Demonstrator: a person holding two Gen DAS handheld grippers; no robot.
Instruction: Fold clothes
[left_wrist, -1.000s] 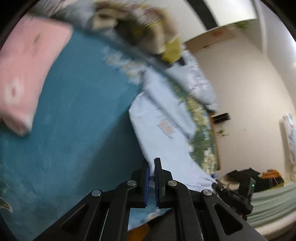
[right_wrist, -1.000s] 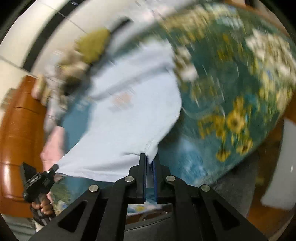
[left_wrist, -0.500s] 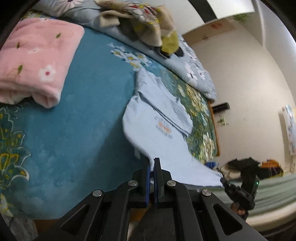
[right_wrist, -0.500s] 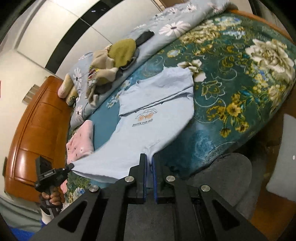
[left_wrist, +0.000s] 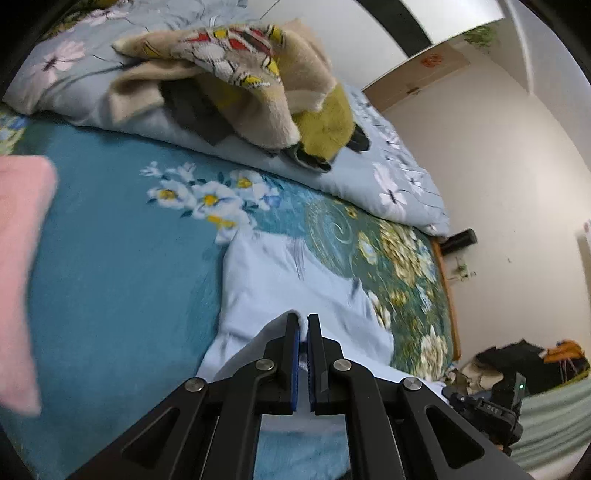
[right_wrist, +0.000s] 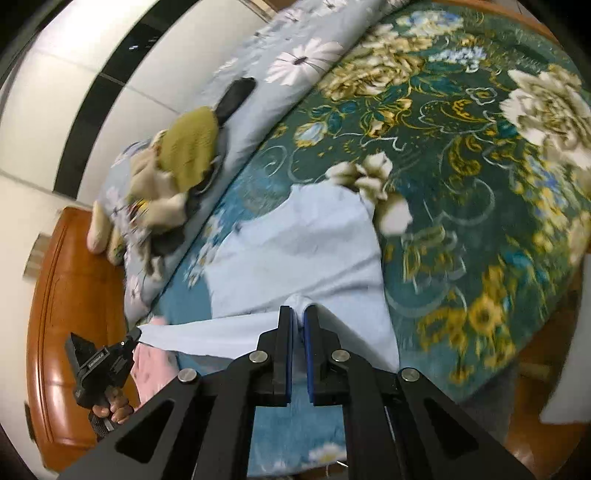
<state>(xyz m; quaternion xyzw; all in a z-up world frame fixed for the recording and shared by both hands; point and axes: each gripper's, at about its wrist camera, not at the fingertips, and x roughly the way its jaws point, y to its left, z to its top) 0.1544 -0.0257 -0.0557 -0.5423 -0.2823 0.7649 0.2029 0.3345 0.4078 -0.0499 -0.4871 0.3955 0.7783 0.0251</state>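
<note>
Both tongs (left_wrist: 303, 325) (right_wrist: 298, 317) pinch shirt (right_wrist: 306, 243) hem, stretched w/ bedspread (left_wrist: 110, 277) below.

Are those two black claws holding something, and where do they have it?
Yes. Both grip the light blue shirt at its near hem: the left gripper and the right gripper each pinch a corner between shut fingers, with the edge stretched between them.

- Left gripper (left_wrist: 303, 321) is angling downward, its jaws pinching a fold of the light blue T-shirt (left_wrist: 258, 280).
- Right gripper (right_wrist: 297, 312) is angling downward, jaws likewise clamping the shirt's edge.
- A hand (right_wrist: 112, 406) is gripping the left gripper's handle, seen in the right wrist view.
</note>
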